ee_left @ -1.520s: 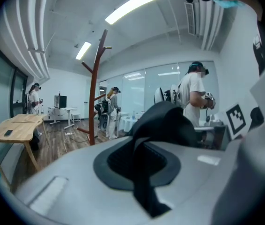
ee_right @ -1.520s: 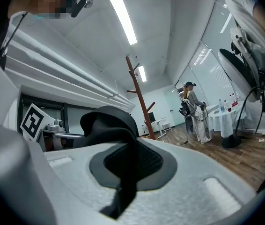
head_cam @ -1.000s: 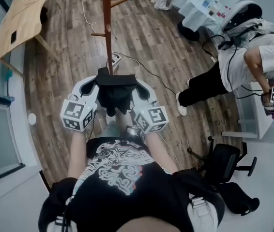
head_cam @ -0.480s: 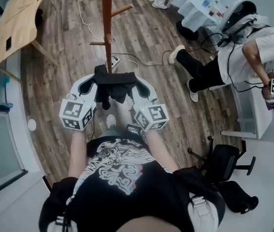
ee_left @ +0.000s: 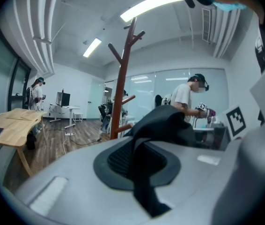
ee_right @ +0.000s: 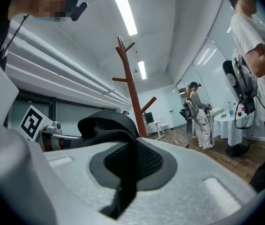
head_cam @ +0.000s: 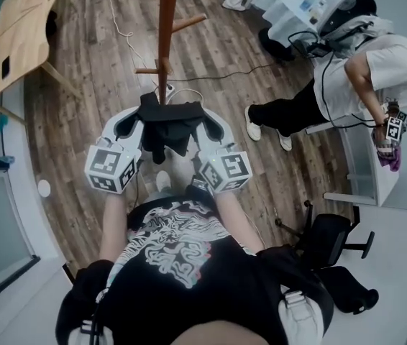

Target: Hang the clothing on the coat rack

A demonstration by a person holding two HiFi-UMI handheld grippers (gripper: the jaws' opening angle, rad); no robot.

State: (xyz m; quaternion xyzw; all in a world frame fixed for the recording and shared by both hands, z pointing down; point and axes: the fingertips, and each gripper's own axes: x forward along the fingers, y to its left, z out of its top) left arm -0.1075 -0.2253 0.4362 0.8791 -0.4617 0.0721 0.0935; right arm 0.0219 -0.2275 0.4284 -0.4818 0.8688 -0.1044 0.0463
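A black garment point(head_cam: 171, 126) hangs stretched between my two grippers, held up in front of the wooden coat rack point(head_cam: 166, 34). My left gripper point(head_cam: 144, 115) is shut on the garment's left edge; a black strip point(ee_left: 144, 172) runs out over its dark pad. My right gripper point(head_cam: 199, 118) is shut on the right edge, with fabric point(ee_right: 123, 172) pinched at its pad. The rack's trunk and pegs point(ee_left: 122, 78) rise just beyond the cloth in the left gripper view, and the rack point(ee_right: 131, 86) also stands close ahead in the right gripper view.
A wooden table point(head_cam: 13, 38) stands at the left. A person in a white shirt point(head_cam: 362, 70) bends over at the right by a white desk point(head_cam: 362, 171). Cables point(head_cam: 211, 74) trail over the wood floor. A black office chair point(head_cam: 329, 243) is at lower right.
Both grippers with the garment have shifted slightly up and closer to the rack. The person at the right has stepped and moved their legs.
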